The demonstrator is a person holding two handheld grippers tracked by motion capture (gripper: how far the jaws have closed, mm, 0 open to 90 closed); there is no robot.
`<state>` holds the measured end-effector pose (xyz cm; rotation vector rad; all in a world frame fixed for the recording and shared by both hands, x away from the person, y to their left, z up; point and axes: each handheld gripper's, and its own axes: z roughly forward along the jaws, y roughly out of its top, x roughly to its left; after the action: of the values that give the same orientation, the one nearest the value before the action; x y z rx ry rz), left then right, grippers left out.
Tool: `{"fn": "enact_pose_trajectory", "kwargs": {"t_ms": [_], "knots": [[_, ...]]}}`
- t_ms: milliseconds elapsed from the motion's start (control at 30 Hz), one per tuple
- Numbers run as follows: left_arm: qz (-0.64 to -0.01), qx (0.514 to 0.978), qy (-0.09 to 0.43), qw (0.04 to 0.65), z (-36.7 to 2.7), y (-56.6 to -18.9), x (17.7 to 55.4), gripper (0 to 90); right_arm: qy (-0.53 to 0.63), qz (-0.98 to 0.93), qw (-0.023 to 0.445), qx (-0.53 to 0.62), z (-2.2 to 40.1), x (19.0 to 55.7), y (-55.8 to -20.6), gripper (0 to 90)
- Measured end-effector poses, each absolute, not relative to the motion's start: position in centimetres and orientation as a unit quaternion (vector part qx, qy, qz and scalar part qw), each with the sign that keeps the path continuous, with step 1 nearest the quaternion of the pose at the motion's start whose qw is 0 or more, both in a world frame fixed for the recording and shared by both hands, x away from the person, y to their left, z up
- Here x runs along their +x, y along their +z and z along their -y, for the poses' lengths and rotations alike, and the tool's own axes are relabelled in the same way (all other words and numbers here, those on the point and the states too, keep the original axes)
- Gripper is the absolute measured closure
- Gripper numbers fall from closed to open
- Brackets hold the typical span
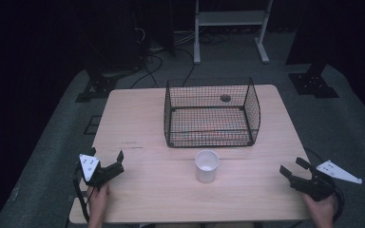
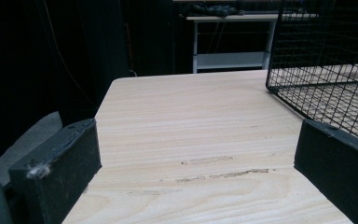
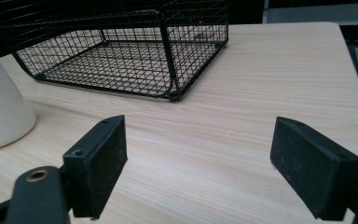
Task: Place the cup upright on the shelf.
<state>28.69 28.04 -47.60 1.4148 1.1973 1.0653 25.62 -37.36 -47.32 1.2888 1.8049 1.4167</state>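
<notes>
Cup waits, both grippers wide open.
Looks light, rigid, maybe slick; right gripper should pinch its rim.

Cup: white, plain, tapered, narrower at rim than at base in right gripper view. Upright, mouth up, inside looks empty. Stands on surface near front middle, just in front of basket, apart from it.

Basket: black wire mesh, rectangular, open top, upright, mid-surface toward far edge. Nothing visible inside.
</notes>
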Motion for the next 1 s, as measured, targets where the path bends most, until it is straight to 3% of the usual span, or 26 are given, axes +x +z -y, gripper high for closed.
{"fn": "enact_pose_trajectory", "kwargs": {"t_ms": [1000], "knots": [[-0.483,0.578,0.435,0.494,-28.2,-47.6,28.4,0.0,0.508,-0.731,0.246,0.383,32.5,27.5,-43.1,15.3]]}}
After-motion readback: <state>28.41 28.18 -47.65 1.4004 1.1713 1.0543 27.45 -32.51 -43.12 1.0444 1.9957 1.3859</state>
